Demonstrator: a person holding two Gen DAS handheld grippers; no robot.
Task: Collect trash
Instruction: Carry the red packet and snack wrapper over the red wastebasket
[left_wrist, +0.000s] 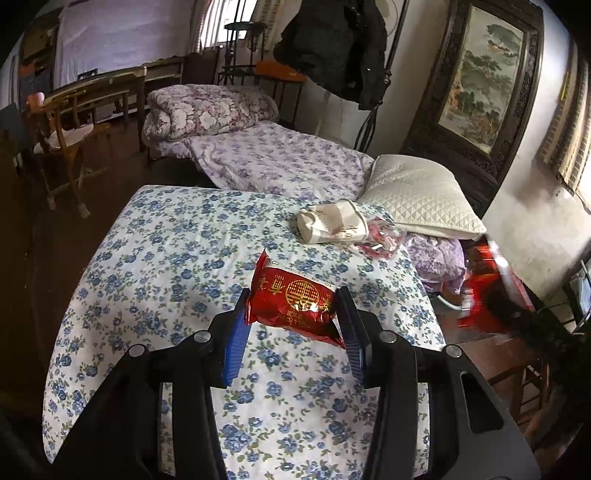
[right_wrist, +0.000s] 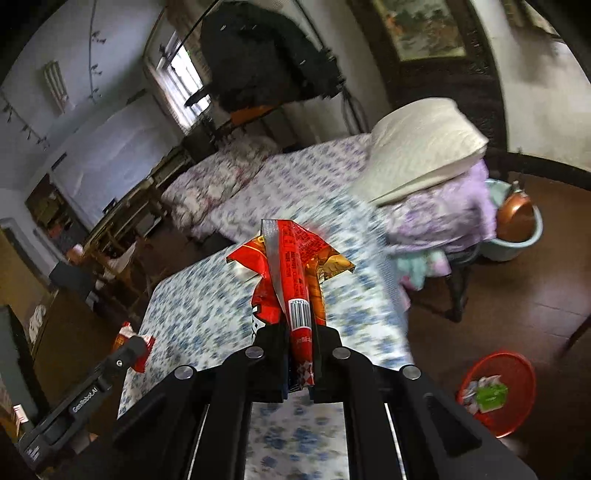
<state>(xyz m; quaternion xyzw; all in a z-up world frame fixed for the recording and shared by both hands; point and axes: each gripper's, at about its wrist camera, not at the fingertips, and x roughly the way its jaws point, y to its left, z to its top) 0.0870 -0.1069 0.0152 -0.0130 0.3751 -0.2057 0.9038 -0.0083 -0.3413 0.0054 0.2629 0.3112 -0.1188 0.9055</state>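
squarely between left gripper (left_wrist: 291, 308) pads: red packet (left_wrist: 293, 295)

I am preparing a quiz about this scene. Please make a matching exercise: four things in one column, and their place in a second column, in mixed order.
Things:
1. red packet
2. crumpled orange wrapper
3. white paper bundle
4. red basket

Places:
a. on the floor
b. in the left gripper
c. lying on the blue-flowered cloth
d. in the right gripper

Pairs: 1-b, 2-d, 3-c, 4-a
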